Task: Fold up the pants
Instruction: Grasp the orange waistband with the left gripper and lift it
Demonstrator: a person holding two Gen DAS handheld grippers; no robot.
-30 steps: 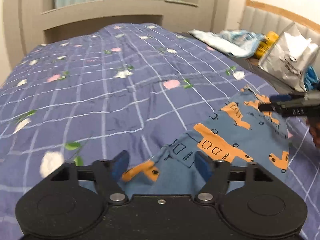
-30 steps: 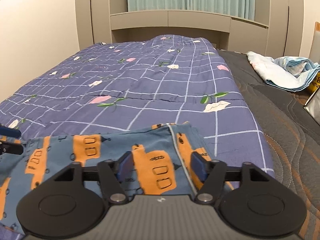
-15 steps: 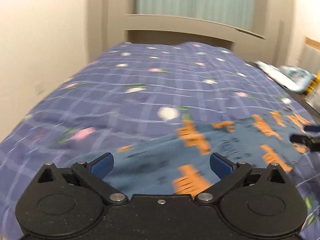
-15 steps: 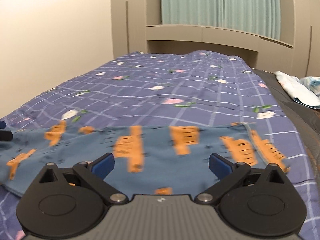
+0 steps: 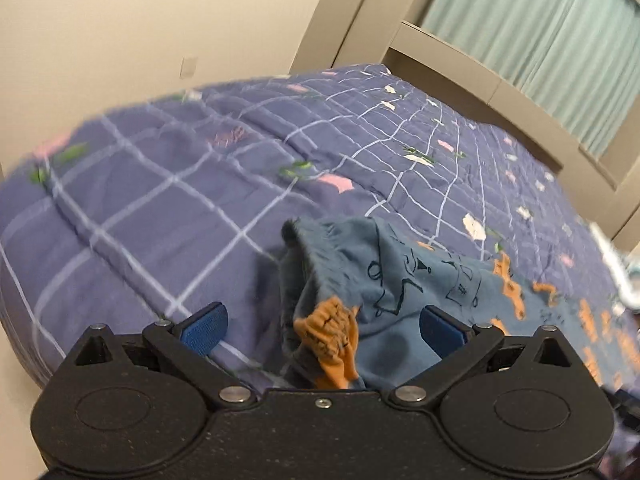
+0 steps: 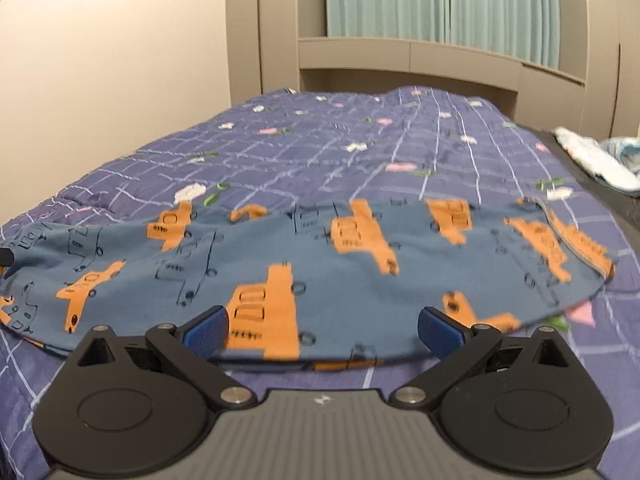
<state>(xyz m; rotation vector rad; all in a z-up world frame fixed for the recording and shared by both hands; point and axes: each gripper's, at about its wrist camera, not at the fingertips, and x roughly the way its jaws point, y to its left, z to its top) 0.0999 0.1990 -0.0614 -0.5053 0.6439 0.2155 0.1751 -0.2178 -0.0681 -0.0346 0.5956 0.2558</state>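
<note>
Right wrist view: pants [image 6: 340,264] on checked quilt [image 6: 360,148], teal curtains [image 6: 440,0] behind; both grippers released.

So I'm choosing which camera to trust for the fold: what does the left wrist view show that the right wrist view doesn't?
Only the left wrist view shows the pants' bunched, gathered end, lying between the open left gripper's jaws. Only the right wrist view shows the pants spread flat across their length, ahead of the open right gripper, plus the pale cloth at the far right. Both show the purple checked quilt and teal curtains.
</note>
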